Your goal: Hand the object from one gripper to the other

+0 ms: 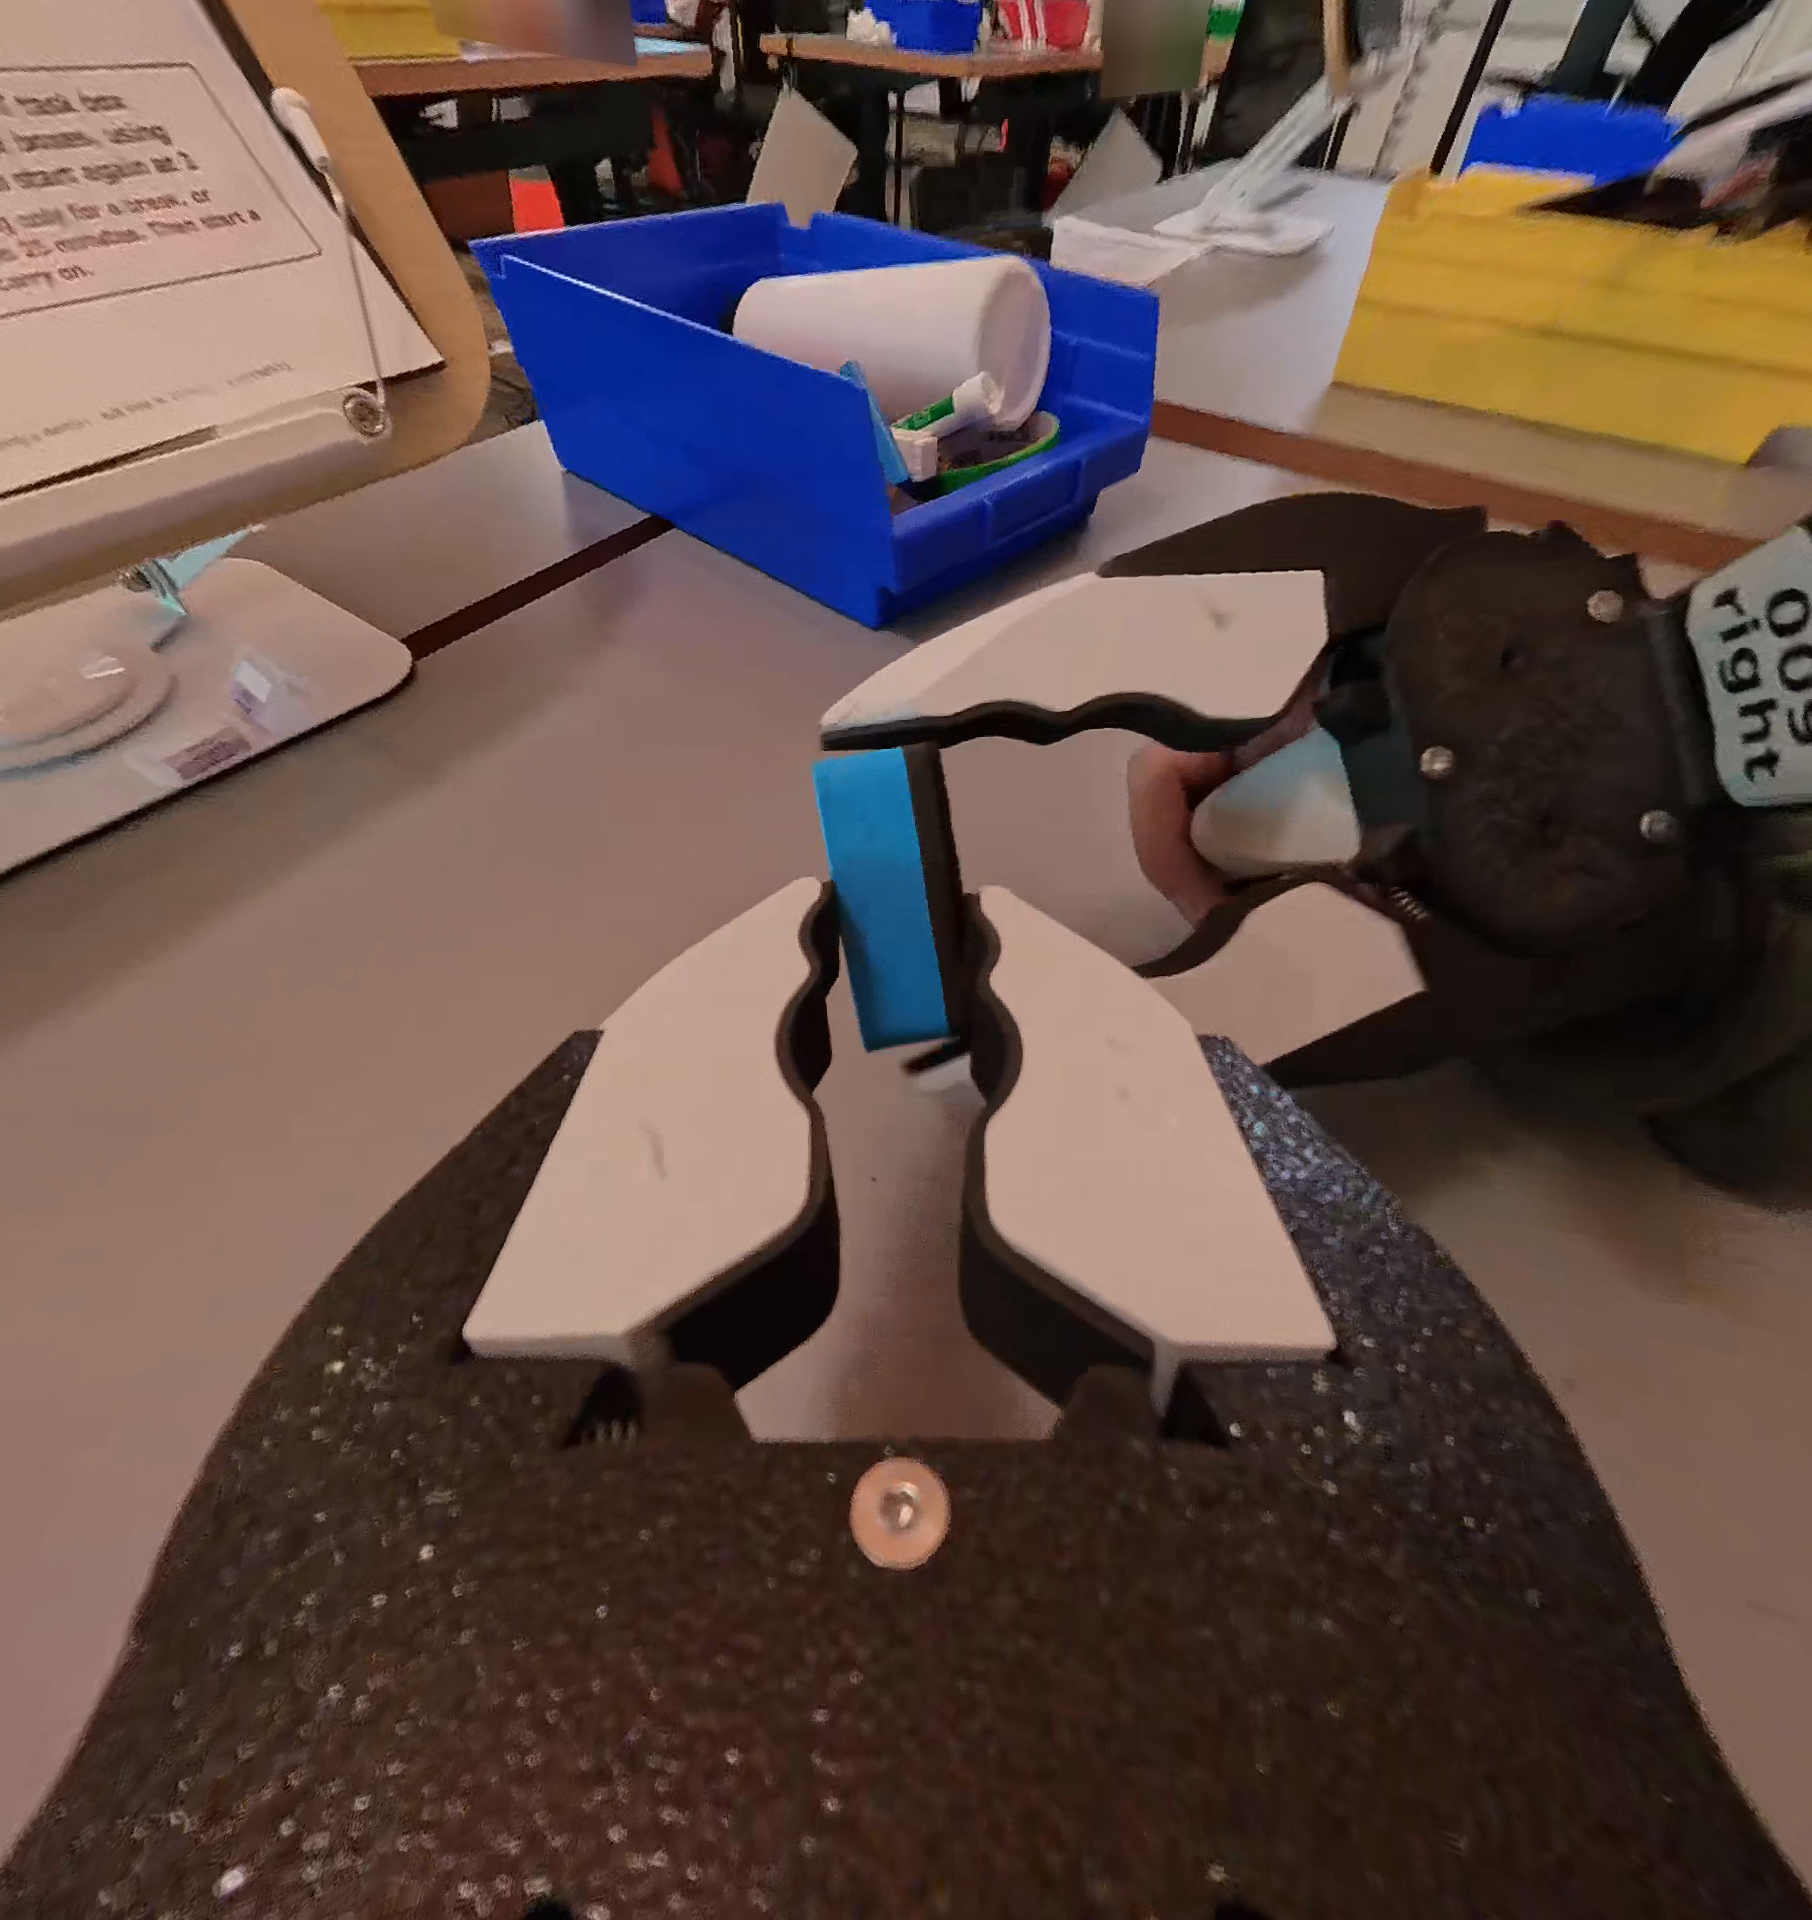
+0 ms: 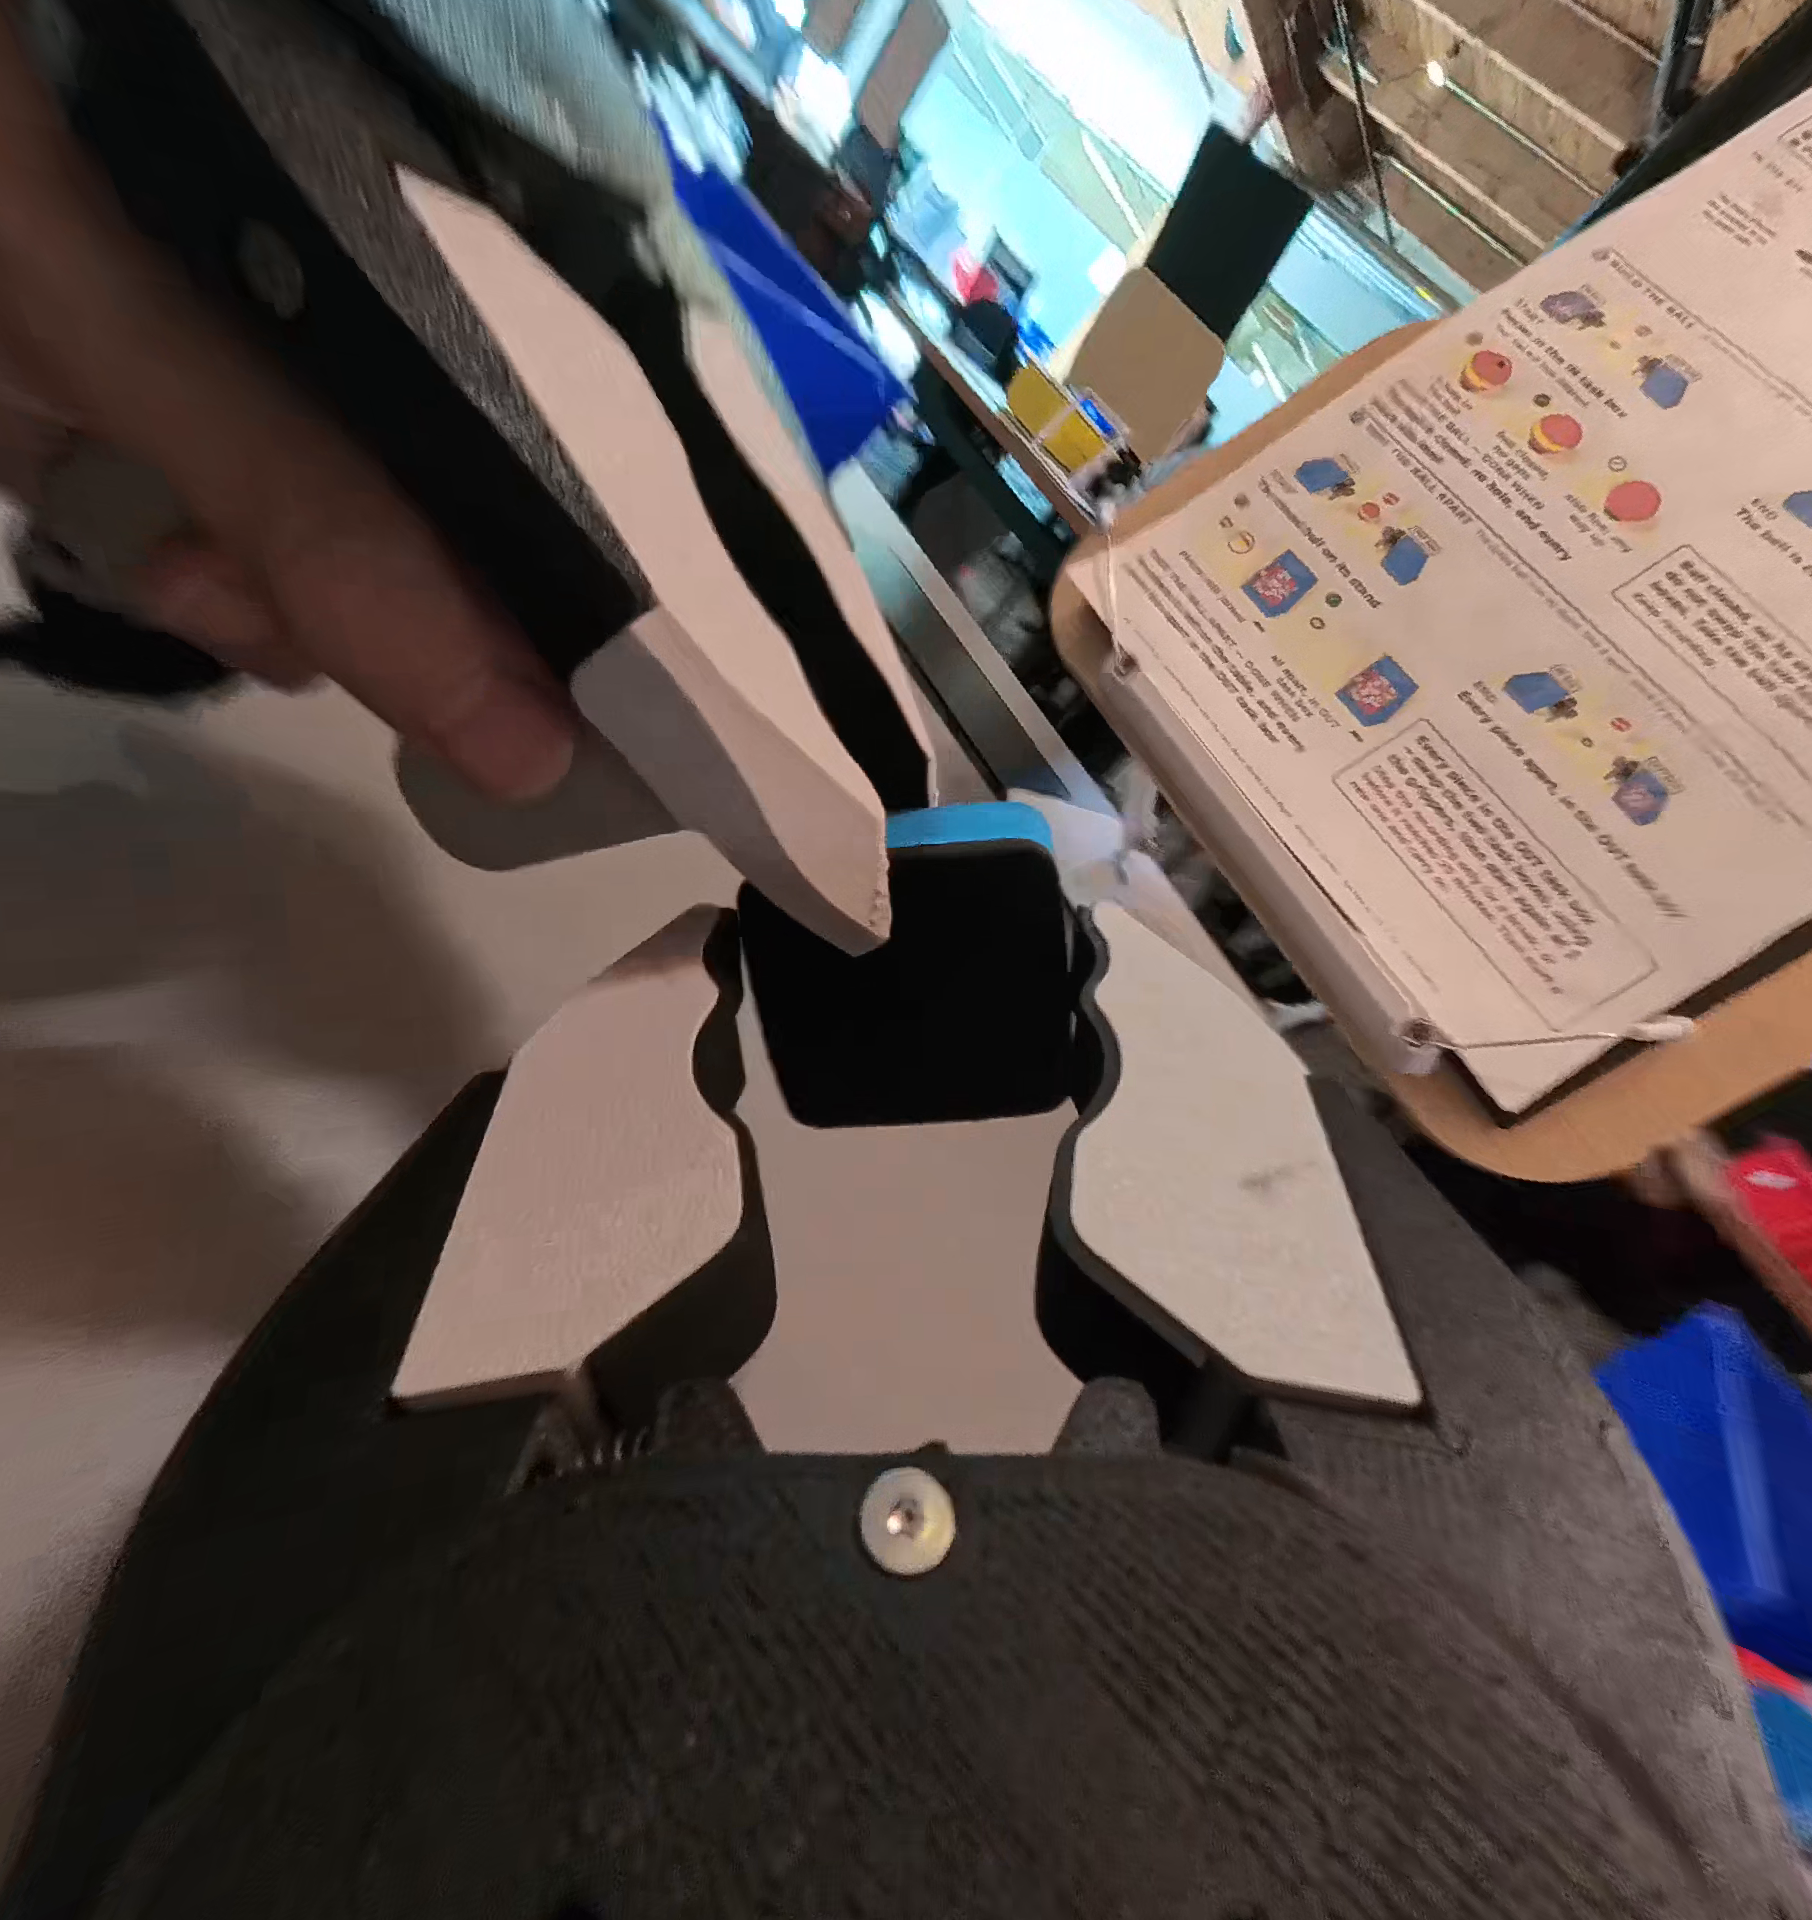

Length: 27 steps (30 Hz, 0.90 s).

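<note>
Holding blue-and-black pad (image 1: 886,904) clamped in my left gripper (image 1: 897,935) above table (image 1: 466,935). My right gripper (image 2: 907,966) spread around pad's edges, seemingly not squeezing. Mid-handover; next: pinch right, then release left.

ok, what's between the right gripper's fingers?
The block, black face toward the camera, in the right wrist view. A finger of the left gripper overlaps its top corner. Whether the right gripper pinches it is unclear.
</note>
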Each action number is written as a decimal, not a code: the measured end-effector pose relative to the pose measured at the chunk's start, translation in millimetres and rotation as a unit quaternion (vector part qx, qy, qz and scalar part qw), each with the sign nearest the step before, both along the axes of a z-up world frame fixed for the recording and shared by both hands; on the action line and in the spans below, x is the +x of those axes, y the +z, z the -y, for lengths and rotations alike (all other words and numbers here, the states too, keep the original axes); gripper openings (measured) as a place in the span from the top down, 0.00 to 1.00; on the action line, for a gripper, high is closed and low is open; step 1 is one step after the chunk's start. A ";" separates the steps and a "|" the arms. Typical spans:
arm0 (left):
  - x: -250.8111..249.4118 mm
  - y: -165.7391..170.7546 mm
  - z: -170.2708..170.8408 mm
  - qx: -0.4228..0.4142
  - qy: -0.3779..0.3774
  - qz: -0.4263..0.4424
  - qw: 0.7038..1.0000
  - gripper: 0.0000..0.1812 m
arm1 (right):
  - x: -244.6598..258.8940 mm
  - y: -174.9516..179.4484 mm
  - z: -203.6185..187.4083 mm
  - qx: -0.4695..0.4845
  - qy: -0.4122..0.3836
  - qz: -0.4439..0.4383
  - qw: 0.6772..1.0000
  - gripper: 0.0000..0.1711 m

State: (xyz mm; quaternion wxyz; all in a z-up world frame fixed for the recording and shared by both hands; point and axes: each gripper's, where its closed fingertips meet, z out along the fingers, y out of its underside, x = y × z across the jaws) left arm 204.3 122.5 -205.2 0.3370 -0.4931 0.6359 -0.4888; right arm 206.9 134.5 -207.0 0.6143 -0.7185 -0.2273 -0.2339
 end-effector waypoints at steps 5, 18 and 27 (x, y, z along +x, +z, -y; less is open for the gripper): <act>-18.7 34.2 -6.4 -0.110 -0.078 0.105 0.985 0.88 | -10.3 32.7 12.3 0.038 0.140 -0.344 0.928 0.51; -29.0 49.5 -7.8 -0.299 -0.140 0.127 0.935 0.88 | -30.9 39.9 15.2 0.005 0.269 -0.619 0.738 0.87; -31.1 33.3 -15.9 0.052 -0.082 0.162 0.982 0.61 | -20.9 15.6 13.3 -0.089 0.217 -0.722 0.651 0.87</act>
